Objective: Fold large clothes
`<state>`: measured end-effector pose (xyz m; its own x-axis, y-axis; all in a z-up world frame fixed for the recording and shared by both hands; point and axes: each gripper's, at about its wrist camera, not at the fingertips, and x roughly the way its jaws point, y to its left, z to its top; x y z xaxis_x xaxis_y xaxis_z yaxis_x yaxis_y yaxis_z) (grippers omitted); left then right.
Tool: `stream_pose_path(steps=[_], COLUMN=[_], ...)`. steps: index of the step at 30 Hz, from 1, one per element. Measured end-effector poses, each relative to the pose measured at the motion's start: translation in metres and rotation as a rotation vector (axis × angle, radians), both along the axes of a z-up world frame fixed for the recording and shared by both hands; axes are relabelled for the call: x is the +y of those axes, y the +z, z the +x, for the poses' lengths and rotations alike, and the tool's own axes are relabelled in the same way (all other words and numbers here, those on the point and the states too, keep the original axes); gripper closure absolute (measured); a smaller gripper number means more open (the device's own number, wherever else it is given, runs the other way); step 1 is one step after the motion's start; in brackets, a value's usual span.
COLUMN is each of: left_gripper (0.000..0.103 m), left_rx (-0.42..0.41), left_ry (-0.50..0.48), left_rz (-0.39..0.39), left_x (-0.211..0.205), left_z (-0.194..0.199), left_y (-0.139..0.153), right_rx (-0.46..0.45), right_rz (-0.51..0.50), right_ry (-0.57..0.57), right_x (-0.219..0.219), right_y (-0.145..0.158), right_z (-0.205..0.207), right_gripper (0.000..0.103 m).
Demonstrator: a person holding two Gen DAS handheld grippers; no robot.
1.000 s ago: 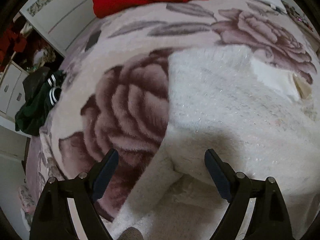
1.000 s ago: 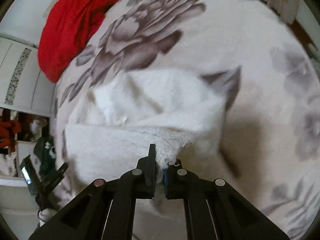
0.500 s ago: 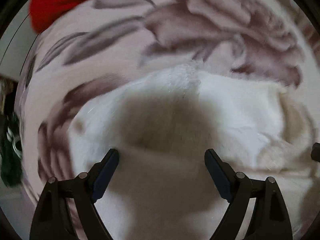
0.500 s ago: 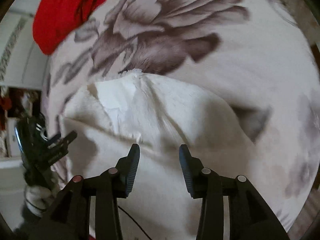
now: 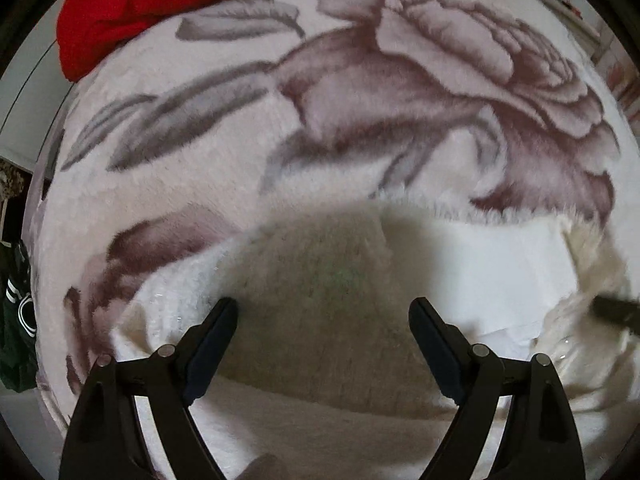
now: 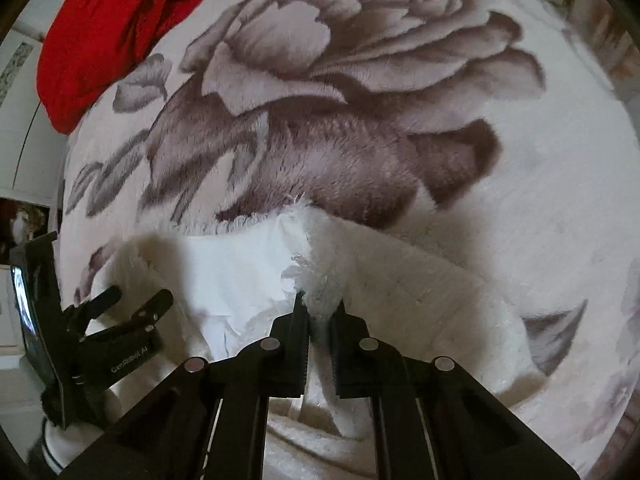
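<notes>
spread across the bed, a plush blanket (image 5: 248,128) printed with big mauve roses is filling both views, and a red garment (image 5: 152,4) is lying bunched at its far left edge. on top of the blanket, at the near side, a fluffy white garment (image 5: 320,280) is lying partly folded, its smooth white lining (image 6: 236,276) showing where the fuzzy layer is turned back.

the left tongs (image 5: 323,312) are hovering low over the garment's near left part with their jaws spread wide, and i cannot tell whether either tip is touching the fabric. their shadow is falling on the pile between the jaws. in the right wrist view the same tool is showing at the left, over the garment's left edge.

the right tongs (image 6: 319,312) are pinching a frayed, fluffy edge of the white garment between nearly closed jaws, and a tuft of pile is sticking up just beyond the tips. from that pinch a raised fold is running to the far side toward the garment's far edge, where it is meeting the dark rose print.

beyond the bed's left side, a dark green garment (image 5: 16,320) with white markings is lying lower down.
</notes>
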<state>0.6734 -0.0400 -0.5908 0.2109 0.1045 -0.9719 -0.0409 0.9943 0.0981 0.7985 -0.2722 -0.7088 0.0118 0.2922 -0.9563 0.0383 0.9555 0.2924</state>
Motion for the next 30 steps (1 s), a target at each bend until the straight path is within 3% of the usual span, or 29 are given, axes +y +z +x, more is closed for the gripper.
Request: stream_pose_path(steps=[2, 3, 4, 7, 9, 11, 13, 17, 18, 19, 20, 21, 28, 30], left_gripper=[0.016, 0.015, 0.015, 0.011, 0.011, 0.011, 0.011, 0.011, 0.011, 0.011, 0.011, 0.011, 0.011, 0.011], left_rx=[-0.072, -0.137, -0.172, -0.256, -0.236, -0.184, -0.150, -0.162, -0.163, -0.164, -0.166, -0.173, -0.219, -0.205], left_ry=[-0.004, -0.001, 0.004, 0.032, 0.042, 0.046, 0.054, 0.058, 0.052, 0.049, 0.045, 0.044, 0.038, 0.022], left_rz=[0.086, 0.163, 0.200, 0.300, 0.390, 0.420, 0.407, 0.401, 0.406, 0.408, 0.407, 0.406, 0.392, 0.397], left_x=[0.002, 0.004, 0.008, 0.028, 0.038, 0.048, 0.057, 0.060, 0.059, 0.057, 0.057, 0.057, 0.057, 0.054], left_z=[-0.008, -0.015, -0.018, -0.021, -0.017, -0.011, -0.013, -0.017, -0.017, -0.017, -0.017, -0.018, -0.017, -0.013], left_y=[0.021, 0.037, 0.046, 0.060, 0.044, 0.024, 0.012, 0.006, 0.005, 0.006, 0.007, 0.010, 0.028, 0.023], right_rx=[0.076, 0.085, 0.058, -0.108, -0.105, -0.015, 0.075, 0.214, 0.232, 0.218, 0.175, 0.146, -0.065, -0.077], right_rz=[-0.023, -0.025, -0.020, 0.052, 0.160, 0.264, 0.252, 0.227, 0.232, 0.244, 0.243, 0.236, 0.132, 0.109], right_ry=[0.006, 0.004, -0.008, -0.014, 0.045, 0.102, 0.138, 0.116, 0.104, 0.093, 0.090, 0.095, 0.103, 0.090], right_x=[0.000, -0.001, -0.003, 0.000, 0.023, 0.049, 0.076, 0.100, 0.103, 0.104, 0.106, 0.109, 0.107, 0.101], right_y=[-0.007, 0.001, 0.013, 0.064, 0.069, 0.052, 0.021, -0.042, -0.052, -0.057, -0.055, -0.053, -0.011, -0.008], right_z=[0.002, 0.000, -0.002, -0.017, -0.021, -0.020, -0.018, -0.012, -0.012, -0.013, -0.015, -0.016, -0.007, 0.005], right_gripper=[0.088, 0.076, 0.064, 0.056, 0.052, 0.052, 0.052, 0.052, 0.054, 0.062, 0.073, 0.095, 0.096, 0.096])
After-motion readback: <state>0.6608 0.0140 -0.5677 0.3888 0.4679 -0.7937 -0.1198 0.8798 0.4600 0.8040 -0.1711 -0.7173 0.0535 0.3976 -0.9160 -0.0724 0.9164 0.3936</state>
